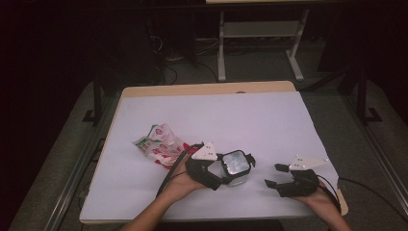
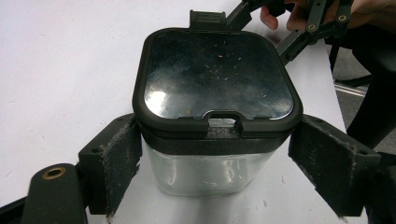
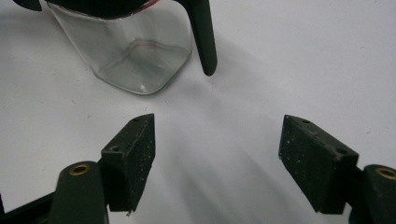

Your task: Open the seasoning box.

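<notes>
White paper covers the surface (image 1: 159,115) before me. My left hand-held gripper (image 2: 215,158) has its jaws spread on either side of a clear container (image 2: 210,172) with a dark lid (image 2: 217,77); the left pad looks close against the glass, the right one apart. My right hand-held gripper (image 3: 217,158) rests nearby, jaws apart and bare. Beside my left hand lies a crumpled snack bag (image 1: 159,144).

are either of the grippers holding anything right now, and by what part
Nothing is clearly held. The left gripper has its jaws on either side of the clear container, just under the black lid, with small gaps showing. The right gripper is open over bare table.
</notes>
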Demonstrator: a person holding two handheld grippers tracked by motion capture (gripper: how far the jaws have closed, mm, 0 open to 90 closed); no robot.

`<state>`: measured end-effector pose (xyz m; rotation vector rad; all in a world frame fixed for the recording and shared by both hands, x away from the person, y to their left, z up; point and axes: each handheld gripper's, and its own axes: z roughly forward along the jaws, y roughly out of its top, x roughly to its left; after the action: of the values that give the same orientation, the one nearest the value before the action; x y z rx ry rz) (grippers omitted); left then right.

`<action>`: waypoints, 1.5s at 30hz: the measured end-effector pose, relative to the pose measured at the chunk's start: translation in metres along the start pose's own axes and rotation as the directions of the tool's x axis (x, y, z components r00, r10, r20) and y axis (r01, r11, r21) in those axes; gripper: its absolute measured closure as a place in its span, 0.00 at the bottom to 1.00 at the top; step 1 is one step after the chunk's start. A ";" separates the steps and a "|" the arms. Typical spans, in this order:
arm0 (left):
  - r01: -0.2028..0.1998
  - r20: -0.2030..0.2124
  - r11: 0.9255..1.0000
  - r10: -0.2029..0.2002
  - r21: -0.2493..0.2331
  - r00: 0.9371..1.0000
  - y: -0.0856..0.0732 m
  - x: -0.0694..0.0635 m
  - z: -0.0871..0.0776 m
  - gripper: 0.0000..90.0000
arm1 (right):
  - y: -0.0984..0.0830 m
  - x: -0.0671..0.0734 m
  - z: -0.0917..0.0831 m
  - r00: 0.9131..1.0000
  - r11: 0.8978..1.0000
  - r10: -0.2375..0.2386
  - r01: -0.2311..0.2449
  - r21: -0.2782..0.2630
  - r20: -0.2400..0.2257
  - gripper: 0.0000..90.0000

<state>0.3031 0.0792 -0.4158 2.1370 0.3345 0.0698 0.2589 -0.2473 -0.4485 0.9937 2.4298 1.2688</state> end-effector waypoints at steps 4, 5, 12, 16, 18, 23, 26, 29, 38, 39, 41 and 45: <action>-0.011 -0.009 1.000 0.011 0.001 1.000 0.001 -0.001 -0.002 0.20 | 0.000 0.000 0.000 1.000 1.000 0.001 -0.001 0.006 0.005 0.30; -0.016 -0.010 1.000 0.016 0.003 1.000 0.002 -0.001 -0.002 0.20 | -0.001 0.000 0.000 1.000 1.000 0.004 -0.004 0.008 0.004 0.30; -0.011 -0.004 1.000 0.011 0.000 1.000 0.003 -0.001 -0.003 0.20 | 0.000 0.000 0.001 1.000 1.000 0.003 -0.003 0.011 0.003 0.30; 0.005 0.006 1.000 -0.005 -0.020 1.000 0.004 0.000 -0.006 0.20 | 0.000 0.001 0.001 1.000 1.000 0.002 -0.002 0.009 0.003 0.30; 0.004 0.004 1.000 -0.004 -0.019 1.000 0.004 0.000 -0.006 0.20 | 0.000 0.001 0.001 1.000 1.000 0.001 -0.001 0.010 0.003 0.30; -0.003 0.002 1.000 0.003 -0.017 1.000 0.006 0.000 -0.008 0.20 | 0.000 0.000 0.001 1.000 1.000 0.003 -0.003 0.008 0.006 0.30; -0.001 -0.003 1.000 0.001 -0.020 1.000 0.006 -0.001 -0.007 0.20 | 0.000 0.000 0.001 1.000 1.000 0.004 -0.004 0.009 0.004 0.30; -0.005 -0.004 1.000 0.005 -0.017 1.000 0.007 -0.002 -0.007 0.20 | 0.000 0.001 0.002 1.000 1.000 0.006 -0.006 0.009 0.000 0.30; -0.007 -0.010 0.999 0.007 -0.038 1.000 0.010 -0.003 -0.010 0.20 | 0.000 0.000 0.003 1.000 1.000 0.007 -0.007 0.010 0.000 0.30; -0.004 -0.007 0.999 0.003 -0.048 1.000 0.010 -0.002 -0.011 0.20 | 0.000 0.000 0.003 1.000 1.000 0.007 -0.007 0.010 0.000 0.30; -0.003 -0.008 0.999 0.003 -0.053 1.000 0.011 -0.003 -0.012 0.21 | 0.000 0.000 0.003 1.000 1.000 0.003 -0.003 0.006 -0.002 0.30; -0.005 -0.009 0.998 0.005 -0.059 1.000 0.012 -0.003 -0.013 0.21 | 0.000 0.000 0.003 1.000 1.000 0.007 -0.007 0.011 -0.002 0.30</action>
<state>0.3006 0.0828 -0.3987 2.0794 0.3279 0.0907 0.2598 -0.2453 -0.4506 1.0051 2.4392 1.2614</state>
